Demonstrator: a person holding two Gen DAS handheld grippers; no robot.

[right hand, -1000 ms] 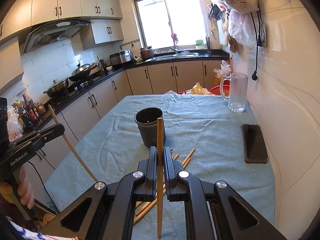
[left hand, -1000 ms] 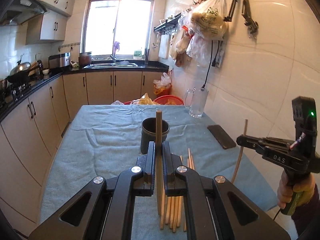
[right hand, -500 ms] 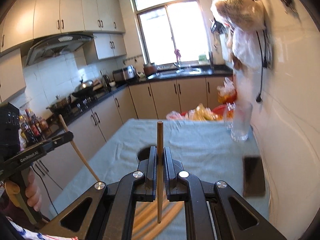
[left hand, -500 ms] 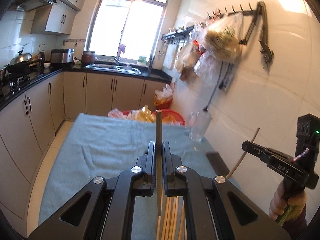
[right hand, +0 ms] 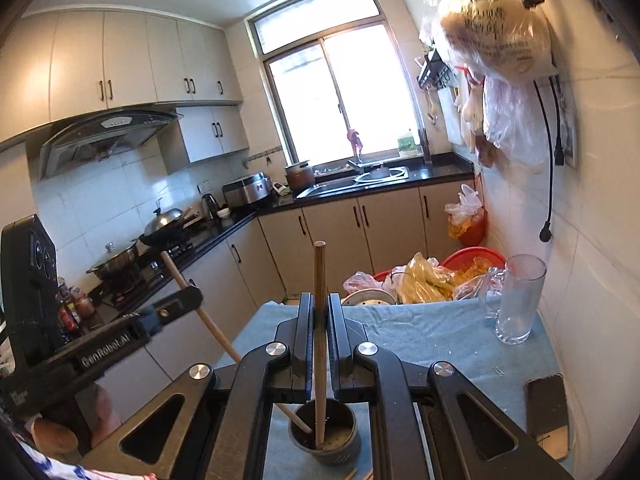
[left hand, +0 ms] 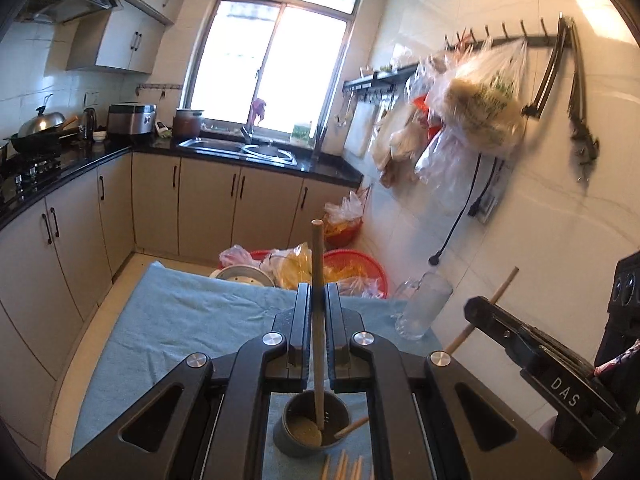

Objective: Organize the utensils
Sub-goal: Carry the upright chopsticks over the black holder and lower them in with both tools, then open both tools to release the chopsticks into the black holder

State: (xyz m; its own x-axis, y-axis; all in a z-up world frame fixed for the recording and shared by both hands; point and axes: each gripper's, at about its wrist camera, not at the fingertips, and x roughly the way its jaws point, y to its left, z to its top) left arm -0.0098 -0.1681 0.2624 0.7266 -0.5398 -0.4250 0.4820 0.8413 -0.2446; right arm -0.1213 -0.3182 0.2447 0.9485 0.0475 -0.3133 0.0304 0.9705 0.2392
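Two chopsticks, tips down in the dark holder

"DAS" reads on the right gripper [left hand: 486,312] at the right edge of the left wrist view, "GenRobot.AI" on the left gripper [right hand: 188,298] at the left edge of the right wrist view (a hanging bag's print is too blurred to read). Each gripper's fingers are clamped on a wooden chopstick [left hand: 318,320] [right hand: 319,340], both tips inside the holder [left hand: 312,426] at lower centre, on the blue cloth [left hand: 180,320]. A glass mug [right hand: 518,300] stands at right, a phone [right hand: 546,412] at lower right. Loose chopsticks [left hand: 344,468] lie at the bottom edge. Half a second ago both sticks were above the cloth, outside the holder.
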